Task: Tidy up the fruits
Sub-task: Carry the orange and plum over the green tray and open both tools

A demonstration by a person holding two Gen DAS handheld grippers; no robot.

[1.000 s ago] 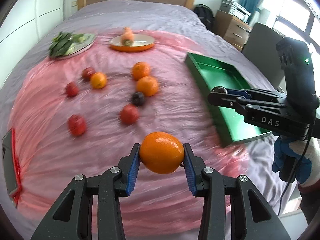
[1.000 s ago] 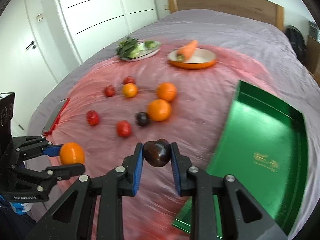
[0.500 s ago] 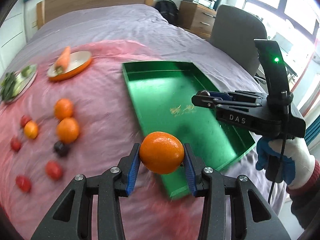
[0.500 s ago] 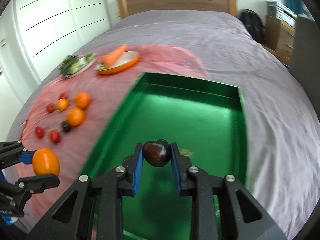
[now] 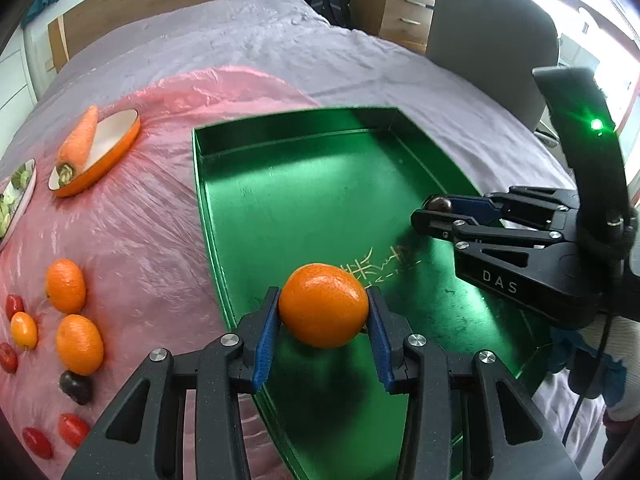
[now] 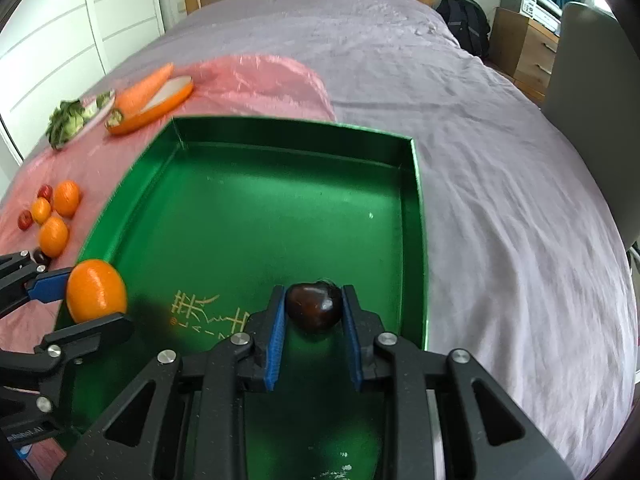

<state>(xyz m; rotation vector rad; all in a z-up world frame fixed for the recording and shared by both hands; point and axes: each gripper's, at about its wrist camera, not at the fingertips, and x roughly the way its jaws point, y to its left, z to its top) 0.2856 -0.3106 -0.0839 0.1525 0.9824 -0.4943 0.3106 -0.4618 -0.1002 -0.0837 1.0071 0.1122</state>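
Left wrist view shows the left tool (image 5: 323, 326) pinching a round orange mandarin (image 5: 323, 305) between its blue pads, hanging over the near left part of the shiny green rectangular metal tray (image 5: 304, 204) that lies on the grey-covered bed (image 5: 280, 52). Right wrist view has the right tool (image 6: 313, 330) pressed onto a small dark glossy plum (image 6: 314, 306), above the tray's near right part.

To do the drop well, each tool should sink close to the tray floor before letting go (round fruit is likely to roll on slick metal), and the two fruits should land apart, away from the low walls.

As far as both views show, the tray holds nothing yet. Beside its left edge, on the pink plastic sheet (image 5: 132, 220), loose oranges, small red fruits and another dark plum wait. An orange-rimmed oval dish (image 5: 116, 136) toward the headboard carries a carrot (image 5: 78, 142); a second plate (image 6: 90, 114) holds leafy greens.
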